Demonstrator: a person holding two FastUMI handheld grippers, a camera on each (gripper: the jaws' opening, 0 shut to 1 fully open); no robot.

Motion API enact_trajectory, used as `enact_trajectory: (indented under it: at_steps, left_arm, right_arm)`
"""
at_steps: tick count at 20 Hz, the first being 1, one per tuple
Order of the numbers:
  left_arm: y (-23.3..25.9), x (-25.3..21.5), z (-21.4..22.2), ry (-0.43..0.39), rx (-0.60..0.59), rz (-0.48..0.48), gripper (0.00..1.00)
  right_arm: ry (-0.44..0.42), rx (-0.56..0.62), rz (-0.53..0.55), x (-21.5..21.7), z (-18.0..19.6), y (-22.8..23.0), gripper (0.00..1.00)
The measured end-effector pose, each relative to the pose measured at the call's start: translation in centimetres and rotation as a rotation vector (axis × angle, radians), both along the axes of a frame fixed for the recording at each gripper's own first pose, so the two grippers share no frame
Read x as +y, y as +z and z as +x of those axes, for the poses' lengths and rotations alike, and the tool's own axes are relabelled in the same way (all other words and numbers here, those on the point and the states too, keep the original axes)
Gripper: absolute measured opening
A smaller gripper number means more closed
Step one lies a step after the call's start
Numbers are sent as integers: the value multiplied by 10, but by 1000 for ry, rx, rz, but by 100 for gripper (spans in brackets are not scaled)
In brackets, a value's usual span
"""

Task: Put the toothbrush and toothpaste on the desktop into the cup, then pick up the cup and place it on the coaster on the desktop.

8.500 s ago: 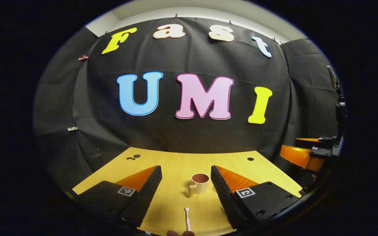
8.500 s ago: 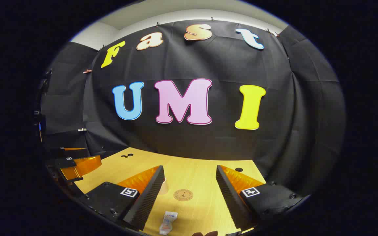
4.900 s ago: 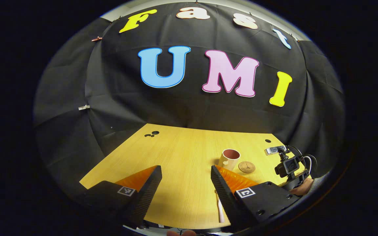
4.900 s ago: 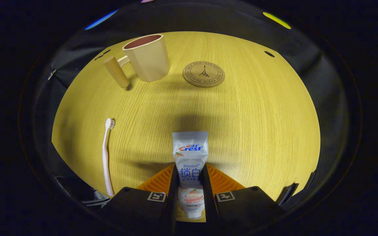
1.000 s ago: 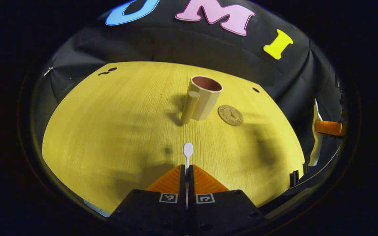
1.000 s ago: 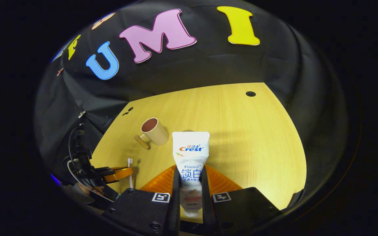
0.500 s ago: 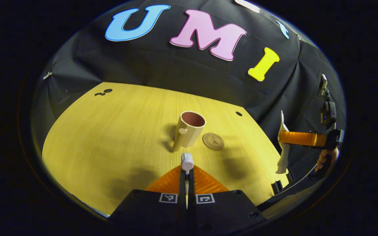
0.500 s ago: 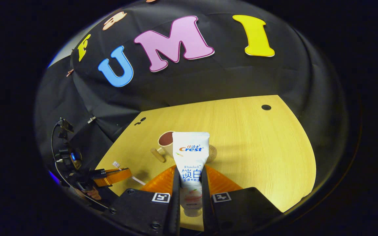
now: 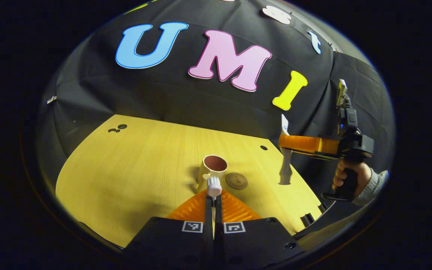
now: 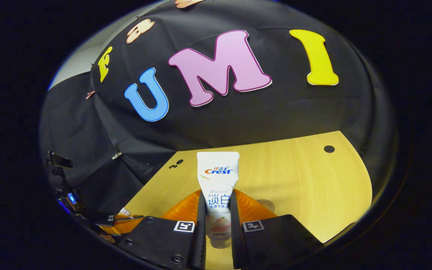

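Left gripper view, near end: our left gripper [image 9: 213, 204] has its fingers closed on the toothbrush [image 9: 213, 186], both pressing on the handle, brush head sticking out past the tips. Just beyond the head the cup [image 9: 212, 167] sits upright on the desktop [image 9: 133, 168], with nothing visible inside from this angle. The coaster [image 9: 236, 180] lies flat just beside the cup and carries nothing. Farther right we see the right gripper [image 9: 291, 143] raised above the desk edge, a hand [image 9: 347, 176] on its grip, the toothpaste [image 9: 285, 157] hanging clamped between its fingers.

Right gripper view: fingers closed on the toothpaste [image 10: 218, 187], gripping its lower half, the flat crimped end pointing away from us. Part of the coaster [image 10: 264, 204] peeks out beside the right finger. Far left, low, the left gripper [image 10: 122, 218] with the toothbrush head [image 10: 125, 212].
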State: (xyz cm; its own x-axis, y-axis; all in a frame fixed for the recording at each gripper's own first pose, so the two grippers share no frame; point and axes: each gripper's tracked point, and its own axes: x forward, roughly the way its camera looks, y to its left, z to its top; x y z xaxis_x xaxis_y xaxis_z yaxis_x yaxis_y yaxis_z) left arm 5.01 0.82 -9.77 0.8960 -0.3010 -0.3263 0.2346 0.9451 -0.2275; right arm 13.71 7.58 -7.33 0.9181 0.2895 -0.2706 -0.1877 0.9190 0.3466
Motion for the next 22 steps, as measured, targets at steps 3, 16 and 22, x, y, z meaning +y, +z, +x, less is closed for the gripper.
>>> enact_trajectory:
  at_steps: [3, 16, 22]
  left_arm:
    - [12, 6, -7, 17, -19, -14, 6]
    - [29, 25, -39, 109, -25, -11, 6]
    - [23, 26, -51, 141, -14, -10, 6]
  right_arm:
    - [0, -32, 43, 15, 31, 5, 31]
    - [21, -114, 51, 57, 135, -40, 31]
    - [28, -76, -30, 64, 142, -81, 31]
